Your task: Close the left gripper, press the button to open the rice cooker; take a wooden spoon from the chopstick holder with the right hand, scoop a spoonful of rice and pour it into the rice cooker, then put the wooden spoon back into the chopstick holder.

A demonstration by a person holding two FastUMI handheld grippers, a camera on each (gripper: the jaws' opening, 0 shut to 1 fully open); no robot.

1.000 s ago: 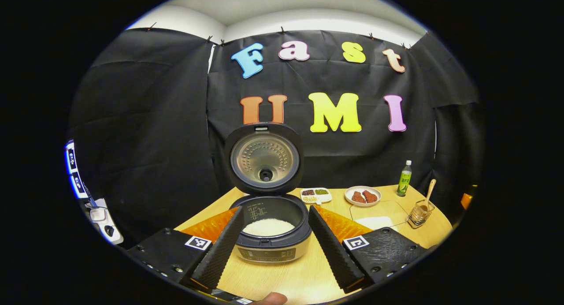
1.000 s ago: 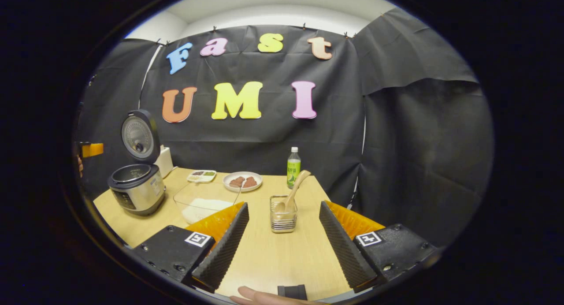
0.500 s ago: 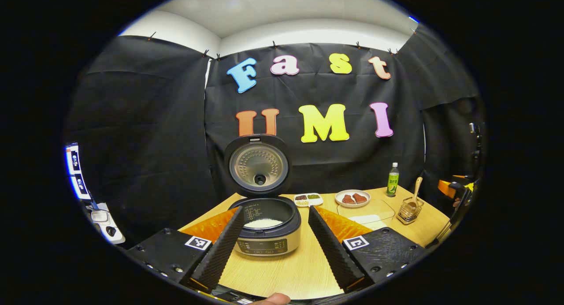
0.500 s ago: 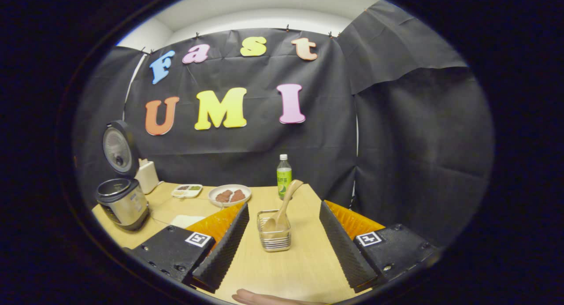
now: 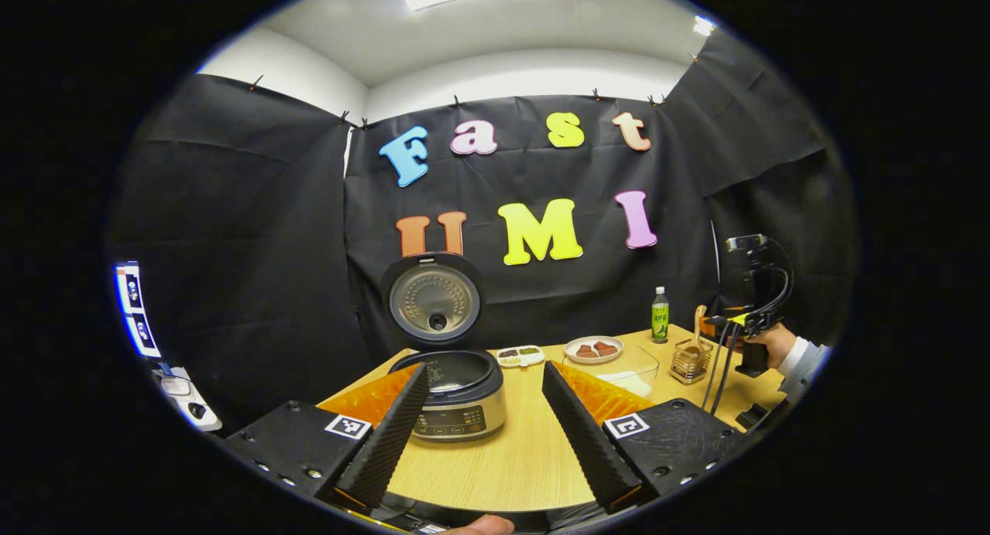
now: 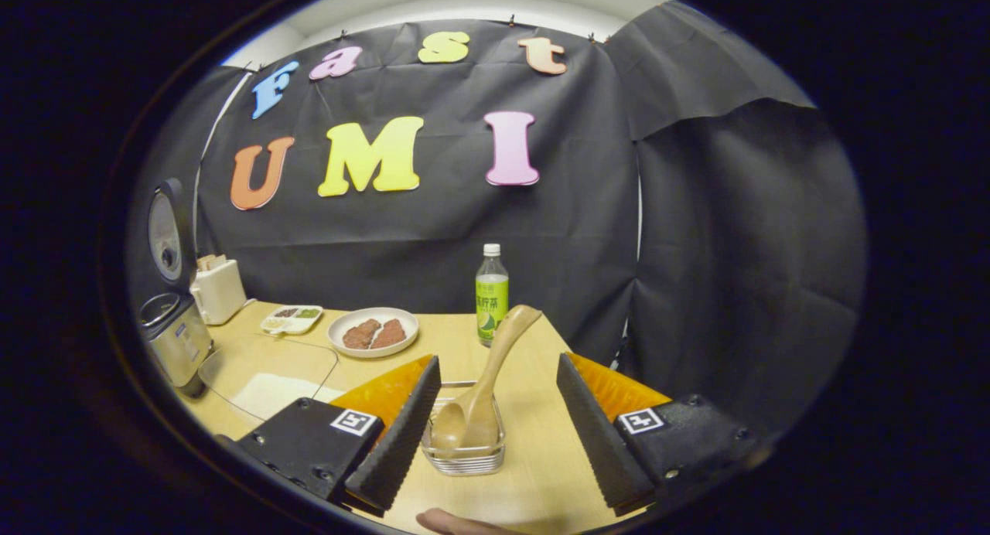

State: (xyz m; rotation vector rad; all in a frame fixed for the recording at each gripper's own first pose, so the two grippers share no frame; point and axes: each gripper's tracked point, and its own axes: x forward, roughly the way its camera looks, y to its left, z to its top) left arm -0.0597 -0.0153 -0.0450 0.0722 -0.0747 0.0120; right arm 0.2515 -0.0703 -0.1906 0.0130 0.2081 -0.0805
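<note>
My left tool (image 5: 483, 434) is spread wide with nothing between its fingers, held above the near edge of the surface (image 5: 503, 465). Ahead of it the rice cooker (image 5: 458, 396) stands toward the surface's left side with its lid (image 5: 433, 301) raised upright, the inner pot open to the top; I cannot make out its contents from this angle. In the left gripper view I see my right tool (image 5: 752, 318) over the surface's right edge, gripped by a hand (image 5: 766, 340) in a pale sleeve, just beside the chopstick holder (image 5: 688, 361).

My right tool (image 6: 495, 434) is also wide open, gripping nothing. The chopstick holder (image 6: 462, 442) sits between its fingers near the right front part of the surface (image 6: 541, 473), closer to the left finger; I cannot tell whether that finger touches it. The wooden spoon (image 6: 483, 396) rests in the holder bowl-down, its handle leaning up and to the right.

Along the far edge stand a green bottle (image 6: 491, 294), a plate of brown pieces (image 6: 373, 332) and a small divided dish (image 6: 291, 318). A clear glass bowl holding white rice (image 6: 267, 376) sits between the cooker (image 6: 174, 334) and the holder. A white box-like thing (image 6: 218, 287) stands at the far left corner behind the cooker
</note>
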